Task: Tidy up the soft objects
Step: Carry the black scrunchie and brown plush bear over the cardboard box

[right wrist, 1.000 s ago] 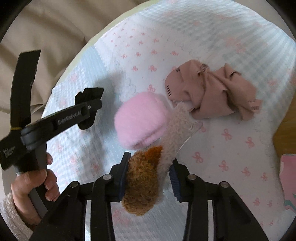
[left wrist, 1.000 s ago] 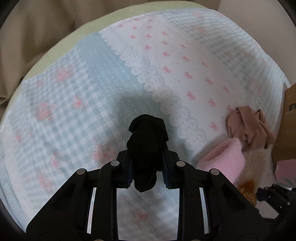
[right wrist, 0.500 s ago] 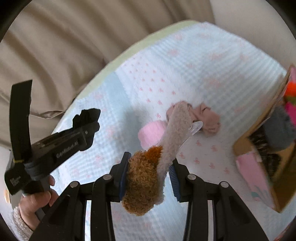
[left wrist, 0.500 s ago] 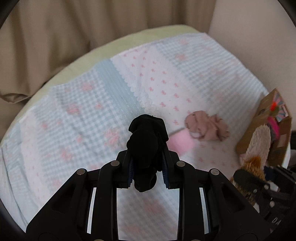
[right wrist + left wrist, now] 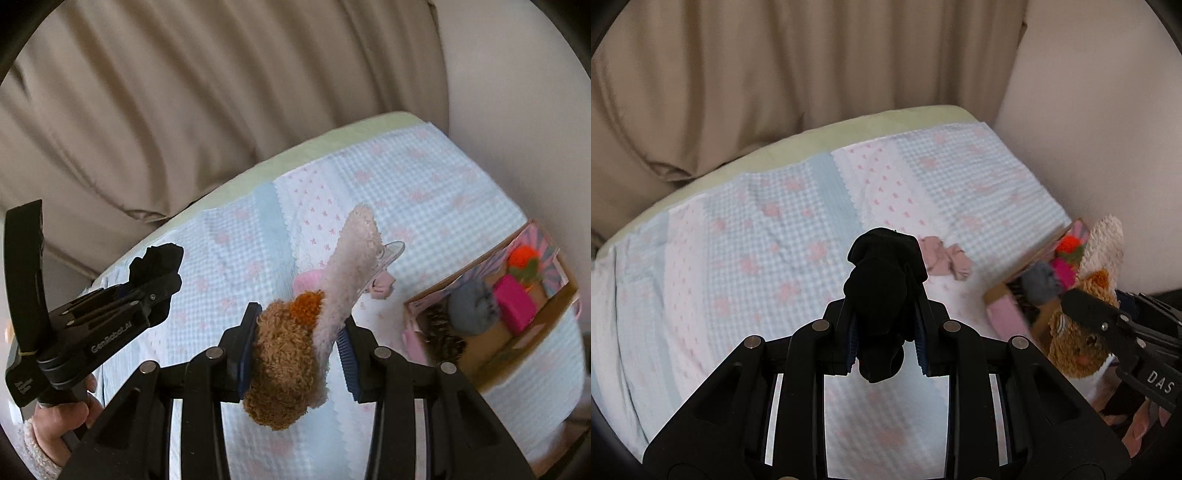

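My left gripper (image 5: 884, 332) is shut on a black soft bundle (image 5: 882, 291) and holds it well above the bed. It also shows in the right wrist view (image 5: 159, 273) at the left. My right gripper (image 5: 295, 343) is shut on a fuzzy brown and cream plush sock (image 5: 291, 354); it shows in the left wrist view (image 5: 1082, 332) at the right. A cardboard box (image 5: 517, 343) with several soft items stands at the bed's right. A pink-beige cloth (image 5: 945, 258) lies on the blanket (image 5: 757, 258). A pink fluffy item (image 5: 308, 282) lies behind the held sock.
Beige curtains (image 5: 775, 92) hang behind the bed. A pale wall (image 5: 1089, 129) stands at the right. A green mattress edge (image 5: 849, 125) runs along the far side. A pink flat item (image 5: 1004, 314) lies by the box.
Both grippers have risen far above the bed with their loads. The pink fluffy item, against the held sock before, now lies on the blanket. The box has come into view.
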The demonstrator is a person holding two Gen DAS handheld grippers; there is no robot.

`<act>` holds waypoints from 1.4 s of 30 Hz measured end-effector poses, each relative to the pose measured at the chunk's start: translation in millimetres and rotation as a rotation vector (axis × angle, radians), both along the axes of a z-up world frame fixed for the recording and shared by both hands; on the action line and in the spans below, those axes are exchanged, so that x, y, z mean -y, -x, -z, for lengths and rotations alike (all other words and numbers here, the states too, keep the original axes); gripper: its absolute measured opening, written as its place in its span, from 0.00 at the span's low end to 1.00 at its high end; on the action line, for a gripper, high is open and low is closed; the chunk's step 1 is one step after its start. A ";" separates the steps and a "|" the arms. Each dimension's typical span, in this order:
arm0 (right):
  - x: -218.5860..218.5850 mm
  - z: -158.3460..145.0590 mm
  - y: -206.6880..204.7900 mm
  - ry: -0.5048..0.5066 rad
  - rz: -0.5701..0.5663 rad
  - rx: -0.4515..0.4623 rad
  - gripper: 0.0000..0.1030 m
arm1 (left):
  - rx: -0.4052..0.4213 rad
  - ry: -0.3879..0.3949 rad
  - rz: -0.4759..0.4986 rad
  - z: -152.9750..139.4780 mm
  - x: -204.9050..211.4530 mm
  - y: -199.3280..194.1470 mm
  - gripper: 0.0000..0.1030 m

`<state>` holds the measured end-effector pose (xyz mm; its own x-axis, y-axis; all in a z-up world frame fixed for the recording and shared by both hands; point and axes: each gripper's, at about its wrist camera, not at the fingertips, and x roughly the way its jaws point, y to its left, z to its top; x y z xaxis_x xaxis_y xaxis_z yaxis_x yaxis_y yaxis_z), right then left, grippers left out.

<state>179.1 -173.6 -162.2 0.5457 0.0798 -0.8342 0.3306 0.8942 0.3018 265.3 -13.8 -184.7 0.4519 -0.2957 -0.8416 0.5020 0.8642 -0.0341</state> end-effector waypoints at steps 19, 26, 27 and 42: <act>99.7 -49.7 80.9 0.042 -0.155 0.014 0.35 | -0.028 0.130 -0.138 -46.0 89.8 135.1 0.21; 162.7 -26.8 88.9 0.044 -0.179 -0.044 0.35 | -0.075 0.157 -0.174 -17.8 152.6 142.4 0.21; 172.2 -22.5 88.8 0.044 -0.181 -0.055 0.35 | -0.090 0.164 -0.181 -11.1 162.4 143.1 0.21; 272.7 66.0 56.4 -0.008 -0.161 -0.232 0.35 | -0.277 0.081 -0.177 103.3 264.3 140.2 0.21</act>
